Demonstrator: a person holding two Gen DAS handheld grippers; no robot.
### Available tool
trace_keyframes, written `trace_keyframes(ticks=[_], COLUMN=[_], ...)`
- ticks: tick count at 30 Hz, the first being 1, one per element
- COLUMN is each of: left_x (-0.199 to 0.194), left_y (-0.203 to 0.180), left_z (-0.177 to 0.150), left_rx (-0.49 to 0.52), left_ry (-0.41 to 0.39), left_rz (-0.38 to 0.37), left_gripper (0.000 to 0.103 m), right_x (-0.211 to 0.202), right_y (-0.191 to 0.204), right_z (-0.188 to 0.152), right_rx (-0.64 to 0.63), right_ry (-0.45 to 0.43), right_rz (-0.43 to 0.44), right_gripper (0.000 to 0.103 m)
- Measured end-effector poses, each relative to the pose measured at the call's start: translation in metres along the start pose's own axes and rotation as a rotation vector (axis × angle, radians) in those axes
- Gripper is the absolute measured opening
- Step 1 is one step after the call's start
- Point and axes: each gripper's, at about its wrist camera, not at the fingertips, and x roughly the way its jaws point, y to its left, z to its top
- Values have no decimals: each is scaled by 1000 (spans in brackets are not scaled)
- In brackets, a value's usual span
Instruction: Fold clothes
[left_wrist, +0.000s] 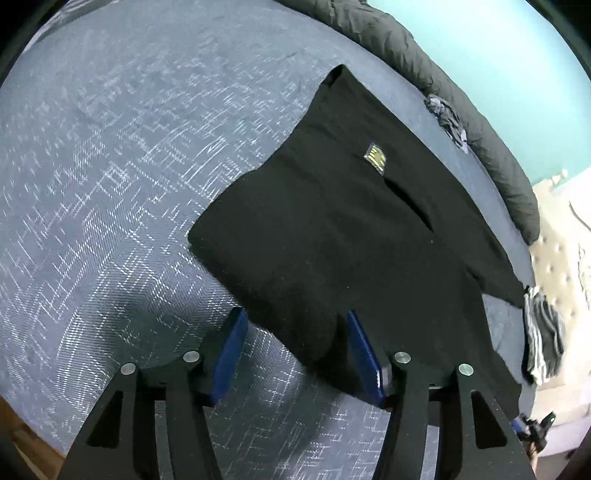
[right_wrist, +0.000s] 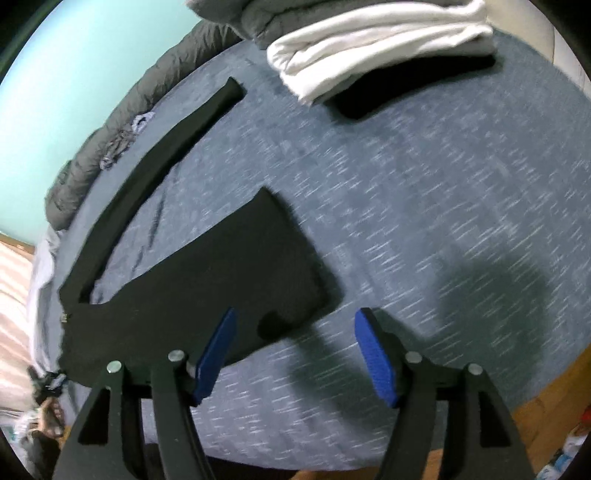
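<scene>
A black garment lies spread flat on a bed covered in a blue-grey bedspread with a pale woven fleck. A small gold label shows near its collar, and in the right wrist view one long sleeve stretches away from the body across the cover.

The left gripper hovers over the garment's near edge with its blue pads spread wide, holding nothing. The right gripper is likewise released, its jaws apart above the garment's corner and bare bedspread.

A dark grey quilted duvet is bunched along the far side of the bed against a turquoise wall. A stack of folded clothes, white over black, sits at the far end of the bed. Wooden floor shows beyond the bed's edge.
</scene>
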Motion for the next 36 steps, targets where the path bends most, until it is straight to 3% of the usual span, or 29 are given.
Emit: trace_keyframes(ticks=[5,6,8,9,11,13,14,16,20,36], left_x=[1,2,5,7,10,9,8,3,-9,-46], left_y=[6,6,4,3,3,4,3,-1,-8,-47], left_z=[5,6,7,8,8,9,10,11,16,54], left_rx=[-34,-37,-18,-4,-3,-11,-6,9,34,52], left_ry=[-12,-11,-2,1,2,-4,-10,-25,-54,-131], left_rz=[-29,-34,-17,-5,-16,-33,-37,-45,-60,-88], left_gripper=[58,54,29,27,19,14,12,10,8,6], right_x=[5,7,12,14,20,22,24,23,11,-31], right_y=[8,10,16,20,26,27,27,28,36,75], right_z=[-1,0,1,2,1,2,3,4,10,53], right_rx=[-2,-2,-13,-24,-45,-40,-35,-23,-32,-50], right_ry=[-2,-2,2,7,18,13,10,-5,-43,-139], right_rz=[38,46,47,44,39,32,29,33,37,85], right_gripper=[68,68,68,68,60,42,39,23,9,4])
